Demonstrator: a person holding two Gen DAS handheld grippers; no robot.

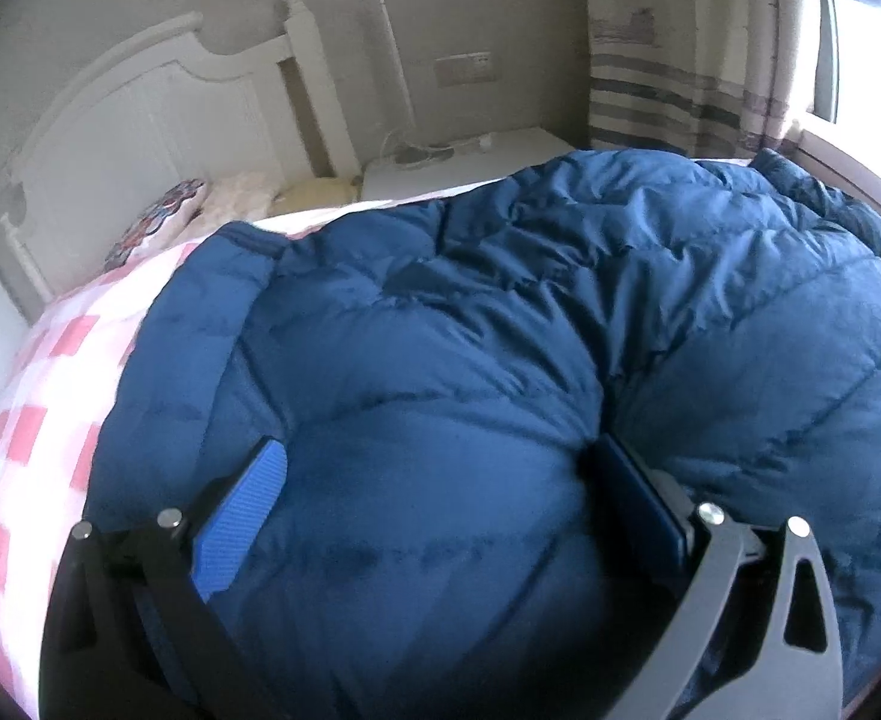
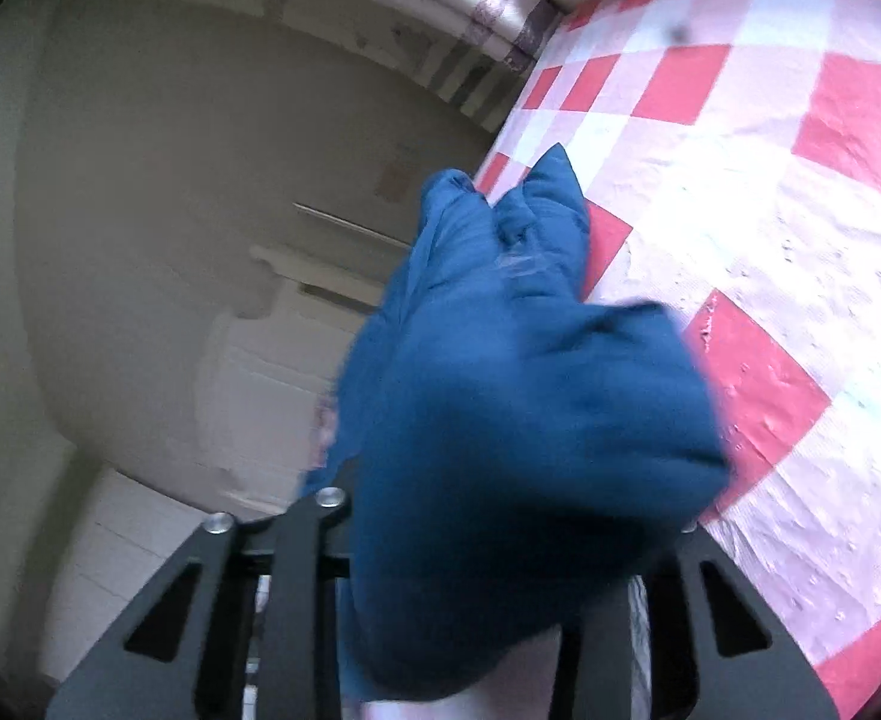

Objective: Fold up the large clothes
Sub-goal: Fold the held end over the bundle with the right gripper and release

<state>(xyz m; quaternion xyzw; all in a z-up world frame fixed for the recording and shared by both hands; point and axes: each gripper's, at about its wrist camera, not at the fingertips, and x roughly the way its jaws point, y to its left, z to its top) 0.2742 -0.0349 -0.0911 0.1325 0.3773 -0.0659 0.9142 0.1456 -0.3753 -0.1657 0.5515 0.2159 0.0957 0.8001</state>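
A blue padded coat [image 1: 500,312] sprawls across a bed [image 1: 38,438] spread with a pink-checked cover, ready for folding. The left tool [image 1: 440,498] straddles a thick bulge of the coat, its blue pads [image 1: 239,525] set wide and pressing into the padding, apparently to pin that side down. The right tool [image 2: 500,540] is clamped on a bunched end of the coat [image 2: 518,396], lifted clear of the bed, likely to carry it over.

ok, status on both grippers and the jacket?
Left gripper wide, pads pressed into the blue jacket on the checked bedspread. Right gripper clamped on a bunched jacket fold. Nothing in the way.
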